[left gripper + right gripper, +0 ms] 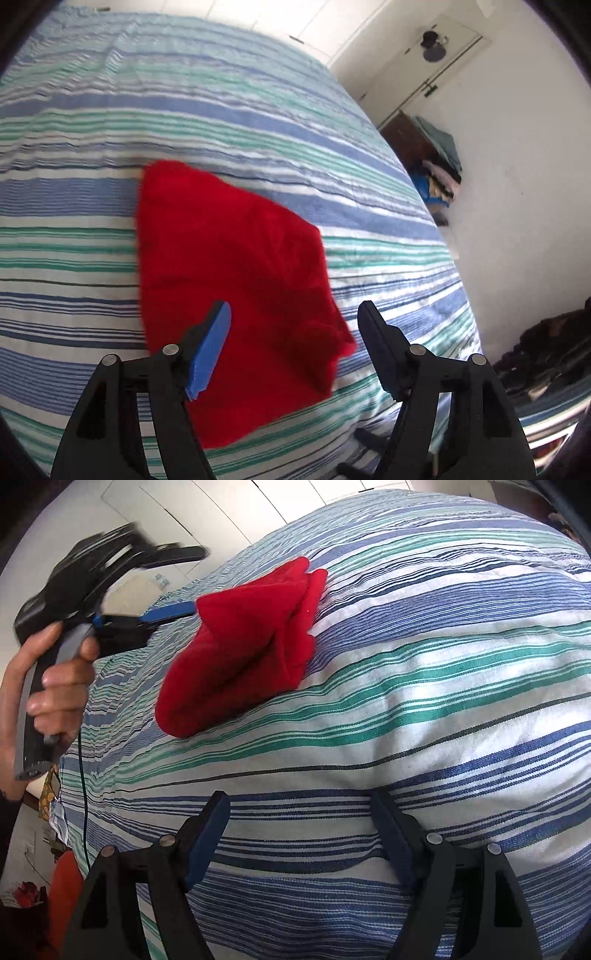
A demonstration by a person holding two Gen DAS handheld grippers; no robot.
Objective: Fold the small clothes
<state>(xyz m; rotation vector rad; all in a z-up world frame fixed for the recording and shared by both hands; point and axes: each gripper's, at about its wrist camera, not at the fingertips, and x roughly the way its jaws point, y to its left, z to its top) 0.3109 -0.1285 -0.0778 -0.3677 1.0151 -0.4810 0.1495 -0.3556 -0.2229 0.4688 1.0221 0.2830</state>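
A small red garment point(229, 266) lies folded on the striped bedspread point(184, 110). In the left wrist view my left gripper point(293, 310) hovers open over its near right corner, and neither blue pad point(214, 343) touches the cloth. The right wrist view shows the garment point(240, 646) as a thick folded bundle at upper left. A hand point(55, 679) holds the left gripper point(197, 580) there, jaws apart, its lower blue finger point(166, 613) beside the cloth's far edge. My right gripper point(299, 801) stands open and empty over bare bedspread point(443, 701), well short of the garment.
The bed's right edge drops off toward a white wall with a pile of clothes point(441, 173) and a door point(428, 66). Dark clothing point(546, 354) lies at the lower right. A thin black cable point(82, 775) runs down the bed's left side, near an orange object point(64, 886).
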